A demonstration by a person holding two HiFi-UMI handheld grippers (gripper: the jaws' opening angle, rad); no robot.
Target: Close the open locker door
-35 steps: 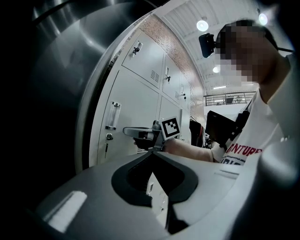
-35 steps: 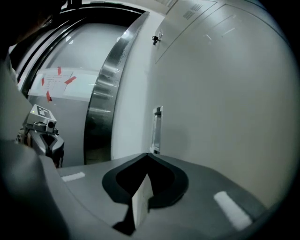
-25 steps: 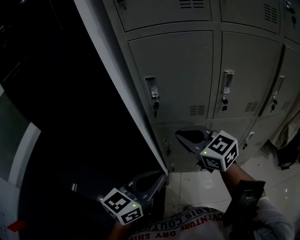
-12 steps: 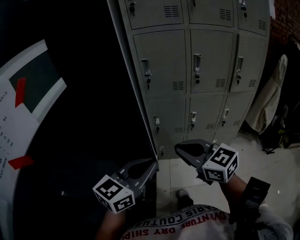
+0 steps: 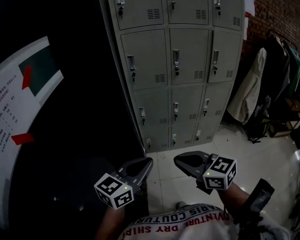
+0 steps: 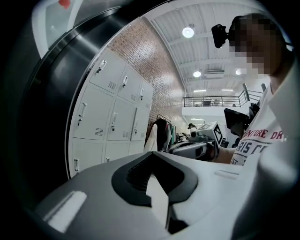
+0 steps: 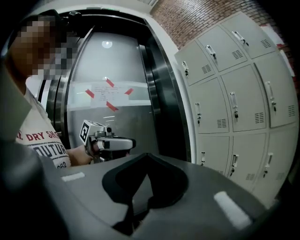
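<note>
Lockers: a grey bank of lockers [image 5: 178, 70] stands upright on the tiled floor [image 5: 267, 159], its right side next to a brick wall [image 5: 276, 14].
Locker doors: each locker door [image 5: 145, 56] that shows in the head view lies flush with the front of the bank; I cannot see one that stands out.
Left hand-held gripper: the left hand-held gripper [image 5: 149, 162] is clenched, with nothing between its jaws. It is held low over the floor, in front of the bank's lower left corner and apart from it.
Right hand-held gripper: the right hand-held gripper [image 5: 178, 160] is also clenched and empty, just beside the left one, touching no door.
Left of the bank: a dark metal panel [image 5: 89, 103], and a white notice [image 5: 18, 108] with red tape.
Right of the bank: coats [image 5: 248, 91] hang near the wall.
</note>
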